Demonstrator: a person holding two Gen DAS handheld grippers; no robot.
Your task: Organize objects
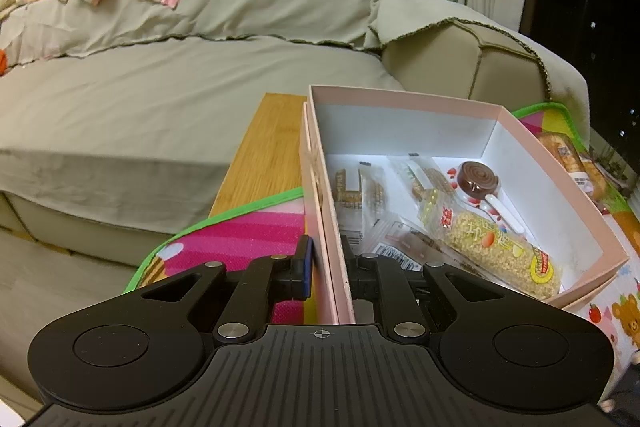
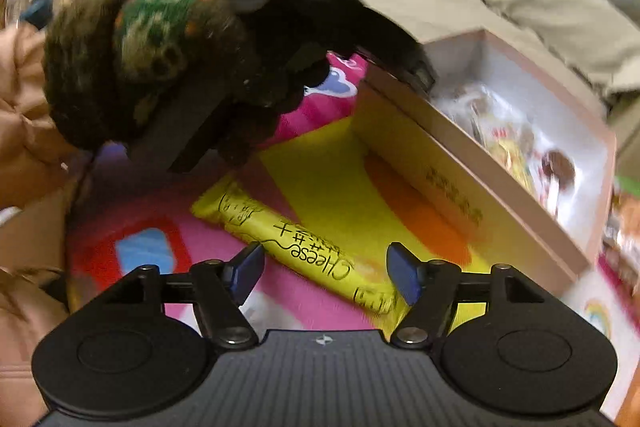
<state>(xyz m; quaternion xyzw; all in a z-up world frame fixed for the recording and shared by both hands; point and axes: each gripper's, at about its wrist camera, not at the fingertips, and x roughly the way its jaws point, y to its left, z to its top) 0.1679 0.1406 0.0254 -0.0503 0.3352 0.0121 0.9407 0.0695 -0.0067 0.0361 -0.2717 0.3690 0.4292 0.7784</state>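
Sofa (image 1: 160, 75), draped in an olive cover, fills the far side of the left wrist view, its front edge running close along a wooden table (image 1: 260, 155). Over that table lies a bright play mat (image 1: 240, 239) with a green border, and a strip of bare wood shows between the mat's edge and the sofa.

On the mat sits a pink box (image 1: 560, 187), white inside and open at the top. Its floor holds wrapped snacks at the near end: a grain bar (image 1: 496, 247) lying slantwise and a brown lollipop (image 1: 478, 181) beside it, while the far end of the floor is bare.

The left gripper (image 1: 326, 267) straddles the box's near left wall, one finger outside and one inside, jaws pressed onto the cardboard.

In the right wrist view, blurred, a yellow cheese stick packet (image 2: 296, 247) lies flat on the mat, just beside the box's long outer wall but apart from it. The right gripper (image 2: 326, 267) hangs over the packet's near end with jaws spread, blue fingers (image 2: 248, 269) on either side and not touching it. Open mat surrounds the packet on its left.
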